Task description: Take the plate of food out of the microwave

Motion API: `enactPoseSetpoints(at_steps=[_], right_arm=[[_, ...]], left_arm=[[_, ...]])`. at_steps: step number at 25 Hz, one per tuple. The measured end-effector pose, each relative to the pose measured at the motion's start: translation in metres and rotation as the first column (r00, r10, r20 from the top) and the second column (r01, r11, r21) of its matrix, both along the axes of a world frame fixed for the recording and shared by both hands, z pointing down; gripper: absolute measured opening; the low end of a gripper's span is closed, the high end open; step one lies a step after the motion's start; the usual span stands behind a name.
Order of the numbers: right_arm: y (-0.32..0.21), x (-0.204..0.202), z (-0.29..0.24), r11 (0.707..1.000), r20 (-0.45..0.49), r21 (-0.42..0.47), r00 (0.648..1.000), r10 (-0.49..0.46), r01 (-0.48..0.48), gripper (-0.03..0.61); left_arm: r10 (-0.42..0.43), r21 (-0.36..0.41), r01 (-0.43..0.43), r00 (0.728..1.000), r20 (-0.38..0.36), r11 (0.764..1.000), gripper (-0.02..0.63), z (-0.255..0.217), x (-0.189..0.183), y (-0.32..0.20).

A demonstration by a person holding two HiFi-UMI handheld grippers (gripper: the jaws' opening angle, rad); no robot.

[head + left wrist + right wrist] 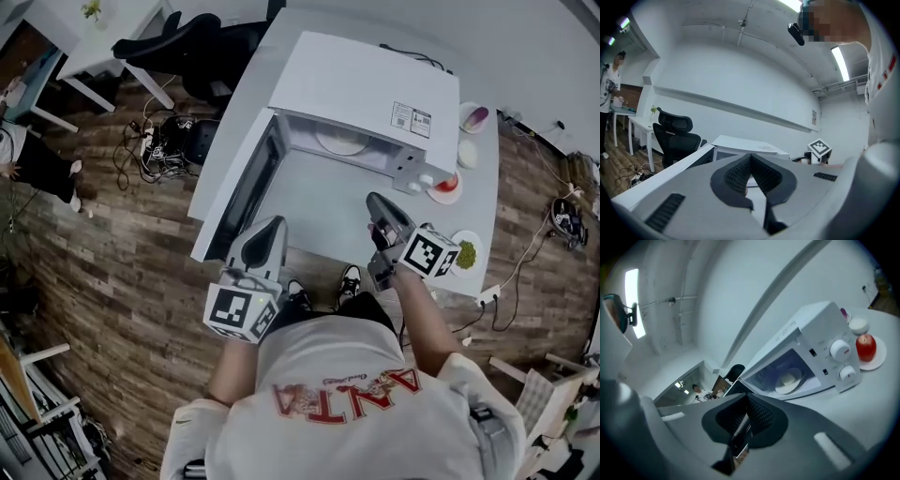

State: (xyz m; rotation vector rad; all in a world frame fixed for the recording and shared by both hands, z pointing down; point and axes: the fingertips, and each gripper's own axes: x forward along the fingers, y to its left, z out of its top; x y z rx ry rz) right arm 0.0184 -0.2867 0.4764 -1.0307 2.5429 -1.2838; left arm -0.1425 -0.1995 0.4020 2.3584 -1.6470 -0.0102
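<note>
left gripper point(270, 225) closed, empty | right gripper point(376, 201) closed, empty | microwave point(375, 89) open; plate point(342, 142) inside; label point(411, 118) unreadable

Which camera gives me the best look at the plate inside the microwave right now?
The right gripper view: it looks straight into the open microwave at the plate. The head view shows only part of it under the microwave's roof. The left gripper view sees the microwave side-on, plate hidden.
</note>
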Motion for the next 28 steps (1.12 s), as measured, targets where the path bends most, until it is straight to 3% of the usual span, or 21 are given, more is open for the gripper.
enactPoseSetpoints(at_steps=[3, 5, 8, 15, 20, 28], right_arm=[[-0.02, -0.004, 0.027, 0.993, 0.047, -0.112, 0.998, 0.034, -0.029, 0.007], [-0.031, -0.01, 0.041, 0.984, 0.075, -0.171, 0.995, 0.06, -0.046, 0.065], [-0.049, -0.015, 0.063, 0.965, 0.11, -0.247, 0.986, 0.122, -0.092, 0.079], [-0.09, -0.018, 0.112, 0.871, 0.211, -0.431, 0.912, 0.351, -0.235, 0.12], [-0.113, -0.024, 0.14, 0.804, 0.215, -0.511, 0.861, 0.461, -0.303, 0.118], [-0.137, -0.032, 0.165, 0.761, 0.209, -0.558, 0.83, 0.516, -0.333, 0.114]], left_arm=[[-0.004, -0.013, 0.004, 1.0, 0.002, 1.0, 0.009, 0.0, 0.007, -0.003], [-0.007, -0.019, 0.007, 1.0, 0.005, 1.0, 0.009, -0.002, 0.008, -0.005], [-0.013, -0.02, 0.013, 1.0, 0.004, 1.0, 0.009, -0.003, 0.007, -0.009], [-0.023, -0.057, 0.022, 1.0, -0.01, 0.998, 0.008, 0.009, 0.002, -0.026], [-0.014, -0.071, 0.012, 1.0, -0.017, 0.997, 0.009, 0.015, 0.001, -0.038], [0.023, -0.088, -0.026, 0.999, -0.034, 0.996, 0.009, 0.019, 0.007, -0.049]])
